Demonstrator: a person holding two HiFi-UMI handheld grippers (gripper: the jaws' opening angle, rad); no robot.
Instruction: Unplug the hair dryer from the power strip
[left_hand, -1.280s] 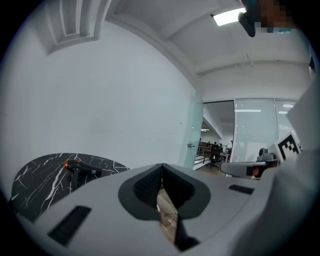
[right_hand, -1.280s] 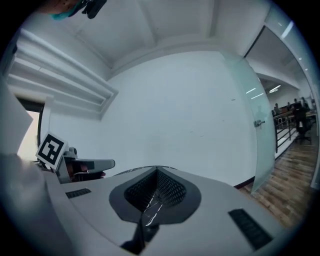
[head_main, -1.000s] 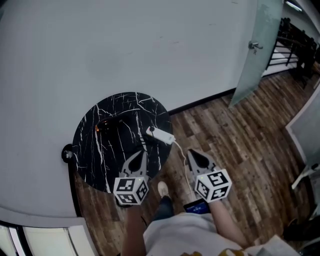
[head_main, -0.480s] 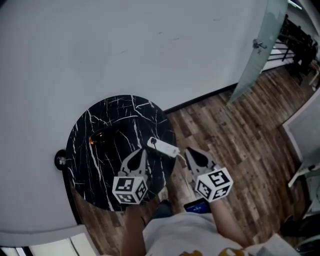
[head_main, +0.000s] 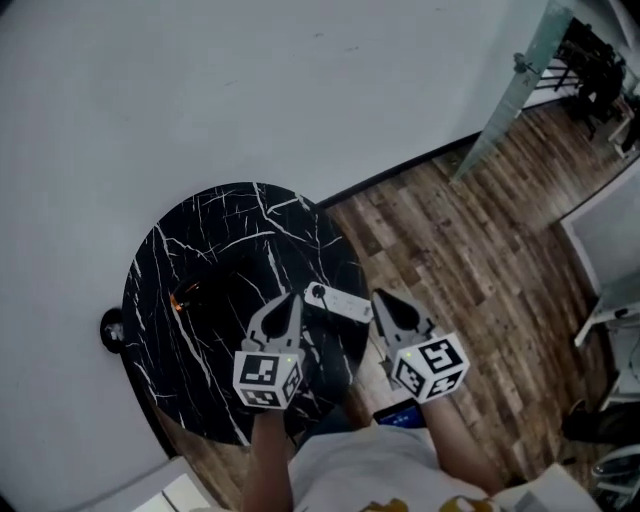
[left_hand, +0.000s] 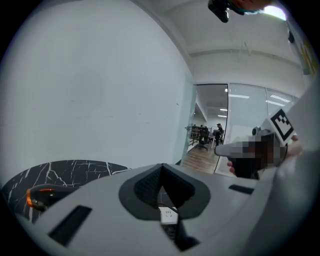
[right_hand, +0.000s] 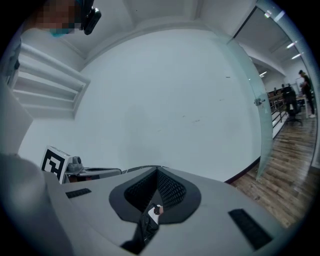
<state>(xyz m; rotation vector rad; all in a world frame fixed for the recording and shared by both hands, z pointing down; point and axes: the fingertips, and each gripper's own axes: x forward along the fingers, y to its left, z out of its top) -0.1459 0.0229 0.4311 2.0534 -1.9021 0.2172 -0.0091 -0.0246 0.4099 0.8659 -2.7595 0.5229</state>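
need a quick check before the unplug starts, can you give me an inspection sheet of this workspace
surface: round black marble table with white veins.
job's things: white power strip near the table's right edge; dark hair dryer with an orange glow on the left part; whether it is plugged in is too small to tell.
clutter: nothing seen.
grippers: left gripper and right gripper both have their fingers together and hold nothing, one on either side of the strip.
cables: too small to trace.
surroundings: white wall, wooden floor, glass door.
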